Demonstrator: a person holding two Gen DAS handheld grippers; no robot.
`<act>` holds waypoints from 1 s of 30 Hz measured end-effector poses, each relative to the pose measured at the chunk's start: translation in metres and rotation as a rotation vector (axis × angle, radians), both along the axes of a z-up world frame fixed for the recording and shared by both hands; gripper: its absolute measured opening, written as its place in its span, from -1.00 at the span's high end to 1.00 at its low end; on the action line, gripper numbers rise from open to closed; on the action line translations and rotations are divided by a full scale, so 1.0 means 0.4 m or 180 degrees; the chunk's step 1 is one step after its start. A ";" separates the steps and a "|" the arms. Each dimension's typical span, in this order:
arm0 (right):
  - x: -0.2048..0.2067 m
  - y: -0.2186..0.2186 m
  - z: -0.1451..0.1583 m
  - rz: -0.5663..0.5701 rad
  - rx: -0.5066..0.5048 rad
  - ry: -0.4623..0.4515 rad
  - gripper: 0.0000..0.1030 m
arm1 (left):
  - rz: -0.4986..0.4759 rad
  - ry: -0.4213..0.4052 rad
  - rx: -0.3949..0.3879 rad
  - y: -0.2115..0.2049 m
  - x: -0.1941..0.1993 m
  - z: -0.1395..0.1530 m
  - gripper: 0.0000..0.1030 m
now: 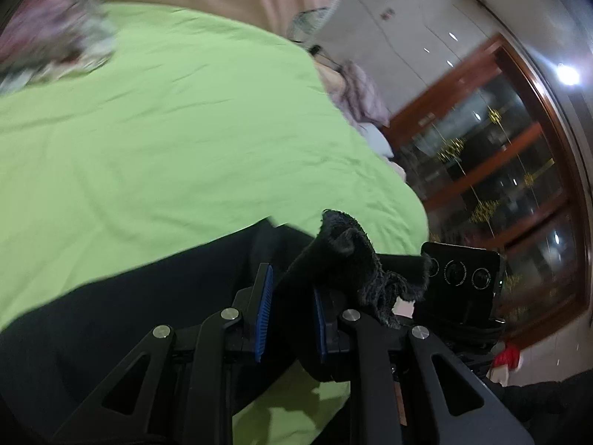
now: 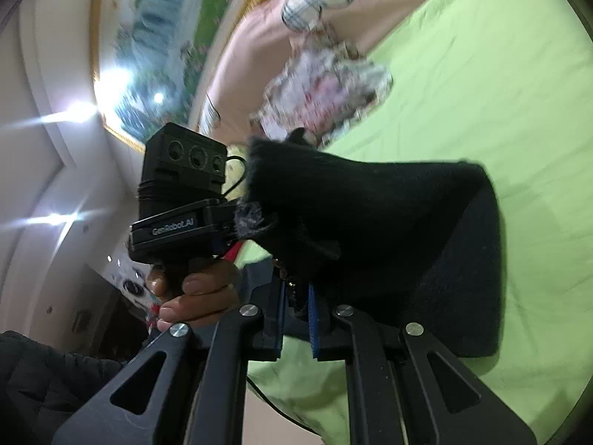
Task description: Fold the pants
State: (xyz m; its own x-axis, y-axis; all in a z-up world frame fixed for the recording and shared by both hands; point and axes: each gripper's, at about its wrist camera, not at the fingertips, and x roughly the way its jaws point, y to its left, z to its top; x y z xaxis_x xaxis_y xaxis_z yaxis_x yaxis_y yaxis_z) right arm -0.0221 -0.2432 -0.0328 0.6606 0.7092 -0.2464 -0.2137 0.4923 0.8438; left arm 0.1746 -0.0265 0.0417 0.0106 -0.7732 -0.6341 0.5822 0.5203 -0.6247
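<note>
Over the green sheet (image 1: 148,129), the left gripper (image 1: 289,304) tilts downward, clamped on the black pants (image 1: 344,259). The right gripper (image 2: 296,315), nearly level above the sheet, pinches the pants' other end; a hand (image 2: 196,293) wraps the left gripper's handle.

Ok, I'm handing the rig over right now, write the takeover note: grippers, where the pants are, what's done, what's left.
Left gripper: shut on a bunched edge of the black pants.
Right gripper: shut on another edge of the pants, close beside the left one.
Pants: lifted at the gripped end, the rest trailing over the green sheet on the bed.
Done: both edges picked up and brought together.
Left: lay the held end down over the rest, release, smooth and finish the fold. How many folds are already made is unclear.
</note>
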 end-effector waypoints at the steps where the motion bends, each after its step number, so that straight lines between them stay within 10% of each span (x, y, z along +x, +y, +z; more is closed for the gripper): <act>1: 0.013 0.009 -0.009 0.0040 -0.0046 0.0050 0.78 | 0.0069 0.0051 0.0001 0.012 0.003 -0.022 0.64; 23: 0.095 0.099 -0.090 0.0312 -0.0698 0.0468 0.60 | 0.1113 0.0538 0.0078 0.264 -0.039 -0.225 0.59; 30: 0.093 0.122 -0.052 0.0362 -0.0760 0.0402 0.29 | 0.1617 0.0373 0.0318 0.339 -0.078 -0.195 0.13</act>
